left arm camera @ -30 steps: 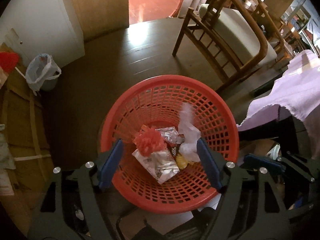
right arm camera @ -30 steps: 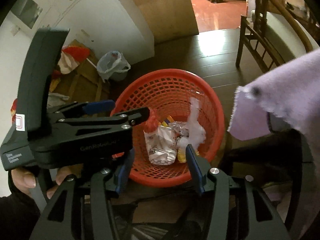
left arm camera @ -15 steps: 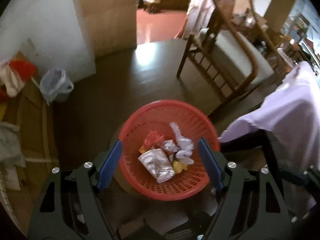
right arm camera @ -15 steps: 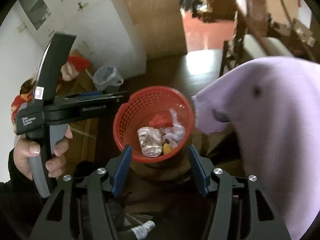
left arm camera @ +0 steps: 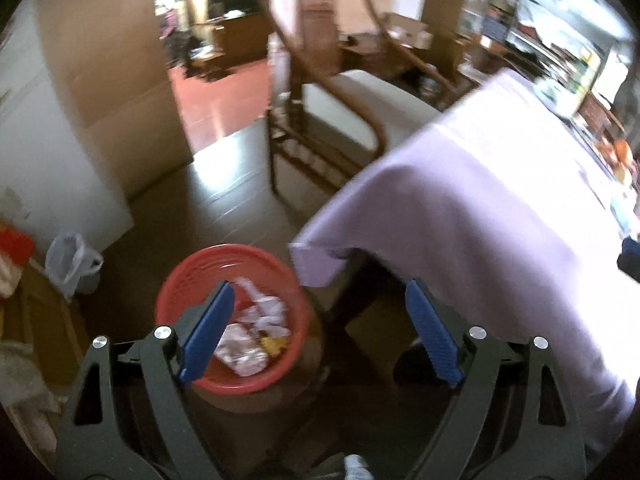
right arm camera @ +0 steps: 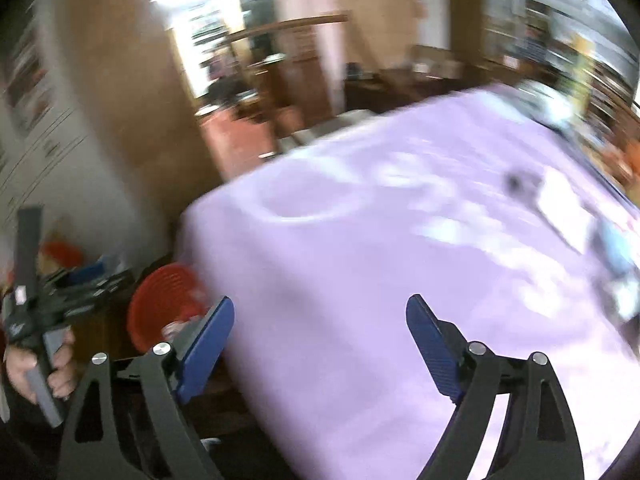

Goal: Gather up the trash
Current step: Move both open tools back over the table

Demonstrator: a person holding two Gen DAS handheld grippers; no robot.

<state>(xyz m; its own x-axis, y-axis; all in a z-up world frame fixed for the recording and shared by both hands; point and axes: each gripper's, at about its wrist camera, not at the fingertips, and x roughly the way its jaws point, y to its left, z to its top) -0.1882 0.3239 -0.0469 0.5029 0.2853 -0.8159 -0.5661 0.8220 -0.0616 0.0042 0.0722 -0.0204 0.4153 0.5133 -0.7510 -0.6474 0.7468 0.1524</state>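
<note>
Trash point(left arm camera: 256, 336) sits heaped in the red basket point(left arm camera: 176, 284) on the floor — nothing in either gripper.

I see my left gripper point(left arm camera: 318, 334) above the basket, jaws opening, empty. My right gripper point(right arm camera: 320, 340) points over the purple-clothed table point(right arm camera: 400, 260), jaws opening too, nothing between them — any further trash on that cloth is too blurred to tell, though I judge the right nearer.

Lilac cloth point(left arm camera: 472, 208) draped over the tabletop, one corner hanging. Wooden chair point(left arm camera: 336, 92) with pale cushion beyond it. Dark wooden floor point(left arm camera: 224, 200), red floor point(left arm camera: 216, 96) past the doorway. Small bin lined with plastic bag point(left arm camera: 70, 260) beside white cabinet point(left arm camera: 36, 152).
</note>
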